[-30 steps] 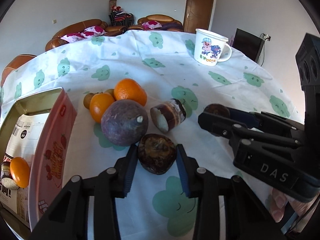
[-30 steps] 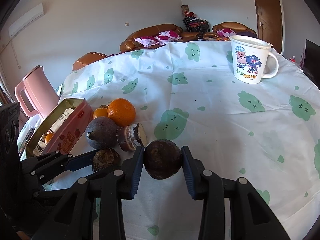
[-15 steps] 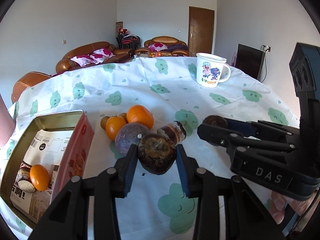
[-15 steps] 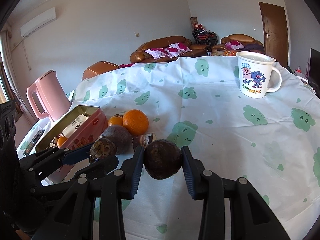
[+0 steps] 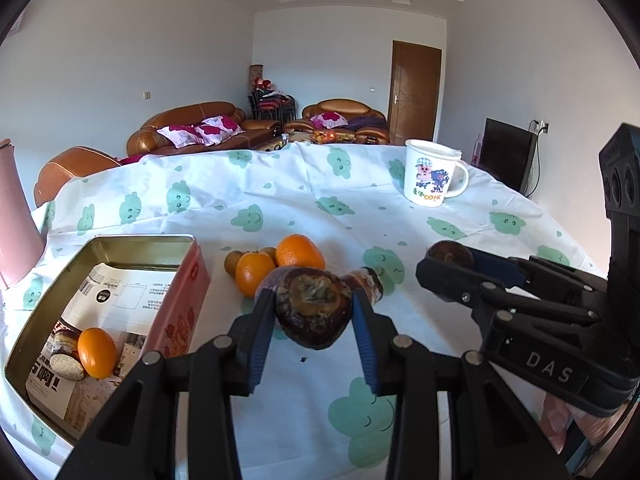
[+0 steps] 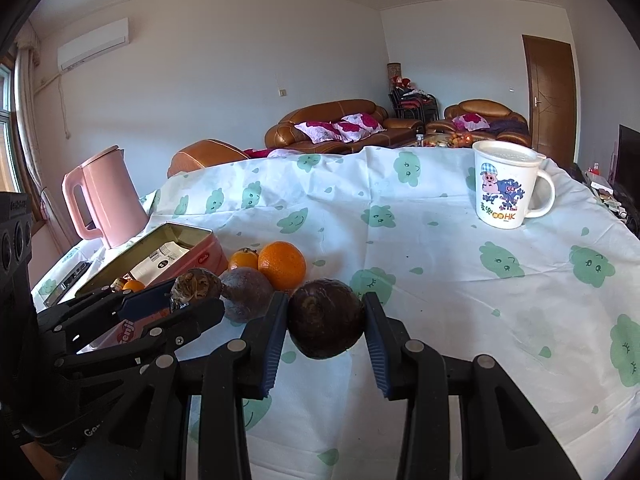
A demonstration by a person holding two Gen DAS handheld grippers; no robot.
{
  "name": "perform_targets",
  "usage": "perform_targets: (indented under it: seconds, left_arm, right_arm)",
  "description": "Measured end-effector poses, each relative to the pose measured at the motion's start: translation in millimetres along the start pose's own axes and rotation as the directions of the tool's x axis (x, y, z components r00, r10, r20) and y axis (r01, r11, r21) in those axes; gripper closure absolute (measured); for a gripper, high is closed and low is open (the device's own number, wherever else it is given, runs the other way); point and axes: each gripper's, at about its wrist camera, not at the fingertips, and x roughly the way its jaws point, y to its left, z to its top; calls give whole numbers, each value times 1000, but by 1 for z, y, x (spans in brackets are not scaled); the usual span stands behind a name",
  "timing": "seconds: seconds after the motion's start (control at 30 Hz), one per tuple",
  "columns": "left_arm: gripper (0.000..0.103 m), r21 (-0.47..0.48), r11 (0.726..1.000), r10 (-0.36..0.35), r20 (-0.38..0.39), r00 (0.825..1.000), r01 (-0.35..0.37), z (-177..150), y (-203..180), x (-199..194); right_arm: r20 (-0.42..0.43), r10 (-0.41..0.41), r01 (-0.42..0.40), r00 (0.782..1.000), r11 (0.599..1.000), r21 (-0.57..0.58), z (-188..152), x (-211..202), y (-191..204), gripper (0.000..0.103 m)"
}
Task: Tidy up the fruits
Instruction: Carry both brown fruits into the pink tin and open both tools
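- Left wrist view: a brown wrinkled fruit (image 5: 314,310) is clamped by the left gripper (image 5: 313,322) — the open tin (image 5: 96,242) lies lower-left, nearer this hand.
- A dark round fruit (image 6: 325,313) is held by the right gripper (image 6: 325,326), farther from it.

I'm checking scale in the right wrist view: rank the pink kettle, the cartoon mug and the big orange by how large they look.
1. pink kettle
2. cartoon mug
3. big orange

Kettle and mug look close; distance from the camera makes true size unsure.

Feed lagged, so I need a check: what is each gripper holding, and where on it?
Left gripper: wrinkled brown fruit, clamped across its sides. Right gripper: dark round fruit, likewise.
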Motion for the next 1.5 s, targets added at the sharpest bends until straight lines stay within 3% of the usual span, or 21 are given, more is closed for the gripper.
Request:
perform_targets:
  seconds: [0.63, 1.23, 1.5]
  left_arm:
    - [63, -2, 1000, 13, 92, 996, -13, -2, 1, -19]
    - [63, 16, 998, 58, 206, 977, -63, -6, -5, -40]
    - [63, 18, 996, 85, 170, 982, -90, -4, 10, -41]
  right_arm:
    - [124, 5, -1, 992, 999, -34, -2, -24, 5, 63]
    - [244, -14, 35, 970, 996, -80, -6, -47, 16, 63]
    - [179, 28, -10, 983, 995, -100, 2, -30, 28, 63]
